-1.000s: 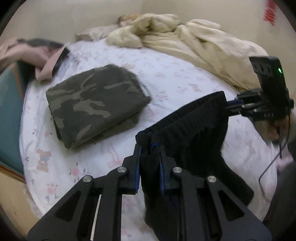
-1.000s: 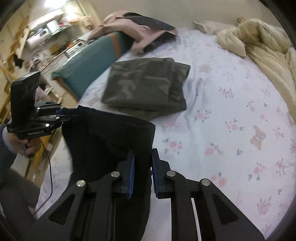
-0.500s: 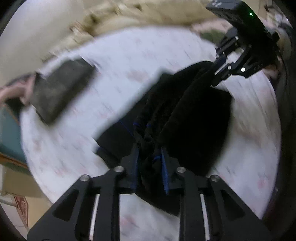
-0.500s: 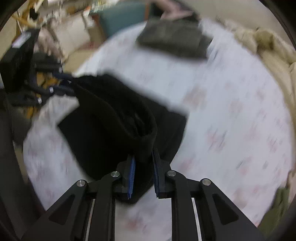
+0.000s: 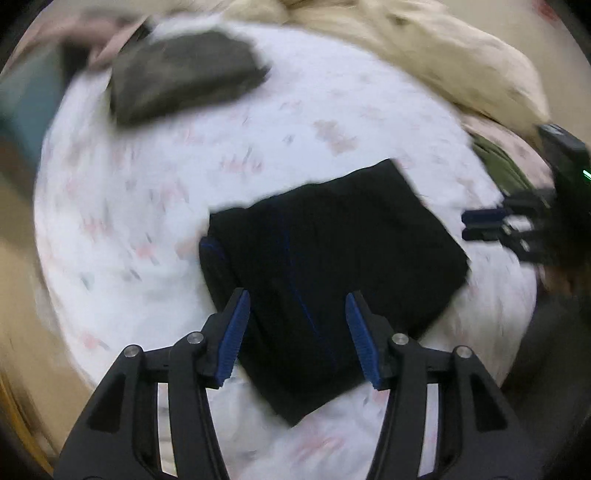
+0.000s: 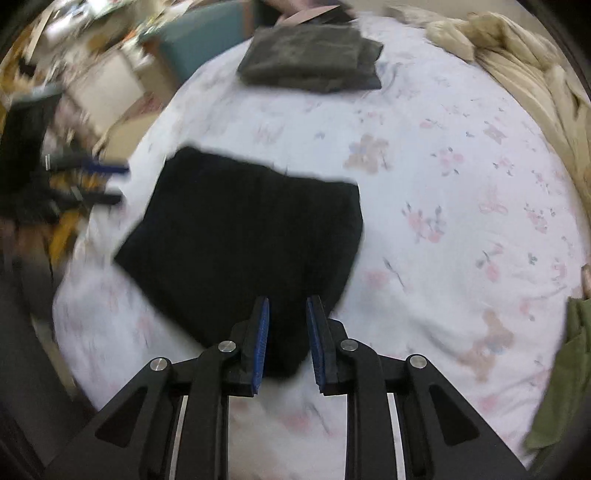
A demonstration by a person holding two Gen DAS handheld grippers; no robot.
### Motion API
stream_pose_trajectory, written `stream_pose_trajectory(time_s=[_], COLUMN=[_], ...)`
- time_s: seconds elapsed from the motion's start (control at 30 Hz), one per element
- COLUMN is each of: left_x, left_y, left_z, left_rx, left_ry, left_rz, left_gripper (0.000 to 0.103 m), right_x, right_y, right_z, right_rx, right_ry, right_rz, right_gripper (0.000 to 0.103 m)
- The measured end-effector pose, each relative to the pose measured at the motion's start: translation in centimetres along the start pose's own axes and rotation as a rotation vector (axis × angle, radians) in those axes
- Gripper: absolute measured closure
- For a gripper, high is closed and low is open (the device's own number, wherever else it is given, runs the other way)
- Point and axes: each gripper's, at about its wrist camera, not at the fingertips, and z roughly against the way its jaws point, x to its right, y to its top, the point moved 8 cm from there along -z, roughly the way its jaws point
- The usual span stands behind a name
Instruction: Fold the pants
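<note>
The black pants (image 5: 332,266) lie folded in a flat rectangle on the floral bed sheet (image 5: 155,206). They also show in the right wrist view (image 6: 243,236). My left gripper (image 5: 297,317) is open wide and empty, just above the pants' near edge. My right gripper (image 6: 287,325) is open with a narrower gap, over the pants' near corner, holding nothing. Each gripper shows at the edge of the other's view: the right gripper (image 5: 480,223) and the left gripper (image 6: 103,181).
A folded camouflage garment (image 6: 310,61) lies at the far side of the bed. A cream duvet (image 6: 524,62) is bunched at the back right. An olive cloth (image 6: 561,373) lies at the right edge. A teal chair (image 6: 199,29) stands beyond the bed.
Both grippers held the black pants up, lowered them onto the sheet, then opened and let go. The pants now lie flat and the grippers have drawn back.
</note>
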Motion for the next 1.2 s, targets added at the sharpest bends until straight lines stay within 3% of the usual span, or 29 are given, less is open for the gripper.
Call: stream_pose_trajectory(time_s=[0.07,0.13,0.2,0.27,0.33,0.37,0.53,0.63,0.73,0.8,0.9,1.0,1.2], left_x=[0.7,0.6,0.5,0.4,0.0,-0.2,-3.6,-6.2,-7.7,-8.2,-9.1,-9.7,-10.2], left_y=[-1.4,-3.4,-4.3,-5.4,-6.5,-6.3,-1.0,0.8,1.9,2.5,2.1,1.6,0.6], left_z=[-2.8,-4.9,-5.2,-5.0,-4.8,-4.2,-1.1,-1.6,-3.8,-4.9,-7.0,-7.2,-6.1], left_rx=[-0.069,-0.152,-0.153,-0.194,-0.263,-0.254,-0.004,0.051,0.040,0.020,-0.048,-0.057,-0.059], left_ry=[-0.032,0.022,0.028,0.010,-0.009,-0.022,0.005,0.011,0.050,0.091,0.152,0.167,0.148], left_rz=[0.051,0.060,0.070,0.081,0.109,0.115,0.211,0.339,0.402,0.387,0.378,0.372,0.415], left_gripper=[0.053,0.052,0.050,0.035,0.034,0.034,0.034,0.034,0.034,0.034,0.034,0.033,0.032], right_x=[-1.7,-2.6,-2.7,-1.7,-0.9,-0.5,1.7,3.7,4.6,5.1,5.5,7.2,9.1], right_y=[0.3,0.0,-1.9,-3.8,-4.4,-4.2,-0.3,1.9,3.9,4.9,5.1,4.4,3.7], right_z=[-1.5,-2.9,-4.8,-5.9,-5.2,-4.4,-0.6,-0.3,-1.5,-2.3,-5.2,-7.8,-6.1], right_rx=[-0.020,-0.060,-0.139,-0.222,-0.240,-0.237,-0.052,0.019,0.038,0.038,-0.042,-0.128,-0.120], right_ry=[0.038,0.044,0.007,-0.007,0.021,0.038,0.065,0.101,0.064,0.046,0.036,-0.059,-0.032], right_rz=[0.002,0.043,0.065,0.053,0.020,-0.010,-0.097,-0.230,-0.284,-0.300,-0.289,-0.247,-0.321], right_gripper=[0.080,0.080,0.083,0.083,0.083,0.083,0.079,0.057,0.056,0.056,0.058,0.057,0.052])
